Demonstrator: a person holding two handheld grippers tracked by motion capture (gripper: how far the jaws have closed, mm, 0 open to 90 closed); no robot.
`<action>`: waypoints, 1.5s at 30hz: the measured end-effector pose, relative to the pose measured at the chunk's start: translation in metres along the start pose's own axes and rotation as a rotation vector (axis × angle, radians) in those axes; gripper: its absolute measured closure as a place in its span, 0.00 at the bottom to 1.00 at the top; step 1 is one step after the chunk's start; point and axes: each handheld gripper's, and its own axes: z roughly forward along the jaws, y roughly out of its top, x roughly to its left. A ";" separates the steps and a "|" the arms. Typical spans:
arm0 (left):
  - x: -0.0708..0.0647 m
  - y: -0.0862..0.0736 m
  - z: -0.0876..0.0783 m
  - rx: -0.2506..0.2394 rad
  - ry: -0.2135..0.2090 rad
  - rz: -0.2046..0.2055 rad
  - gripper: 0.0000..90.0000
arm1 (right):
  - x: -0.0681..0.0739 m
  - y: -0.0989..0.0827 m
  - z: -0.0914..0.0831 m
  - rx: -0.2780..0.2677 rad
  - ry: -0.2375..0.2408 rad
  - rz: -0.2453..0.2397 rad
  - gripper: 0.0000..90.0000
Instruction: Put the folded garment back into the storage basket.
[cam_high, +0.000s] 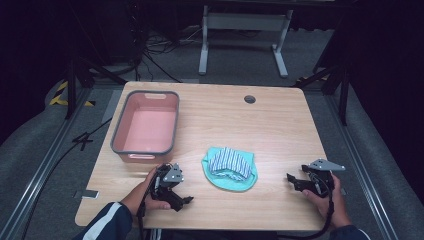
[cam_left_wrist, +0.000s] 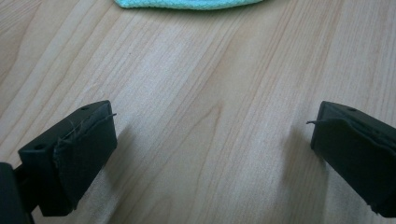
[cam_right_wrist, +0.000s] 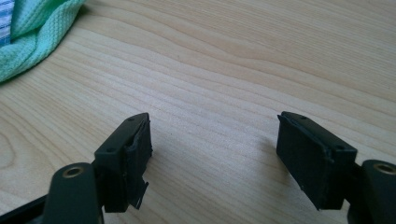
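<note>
Two hand-held grippers are showing, both black. The left gripper (cam_high: 186, 200) is carrying a grey three-cornered plate dotted with small screws, and a black cable is trailing from it. The right gripper (cam_high: 291, 179) is wearing the same grey plate, its black cable looping down past the wrist. Each jaw is ending in a blocky black pad with fraying edges. The left sleeve (cam_high: 102, 224) is showing dark blue with white stripes.
</note>
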 end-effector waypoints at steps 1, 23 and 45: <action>0.000 0.000 0.000 0.000 0.000 0.000 0.01 | 0.000 0.000 0.000 0.000 0.000 0.000 0.30; -0.008 0.024 -0.004 0.041 0.033 0.040 0.23 | 0.002 0.003 -0.001 0.022 0.007 0.002 0.31; 0.012 0.092 0.029 0.008 0.171 -0.015 0.38 | 0.084 0.071 0.032 0.006 0.197 -0.157 0.45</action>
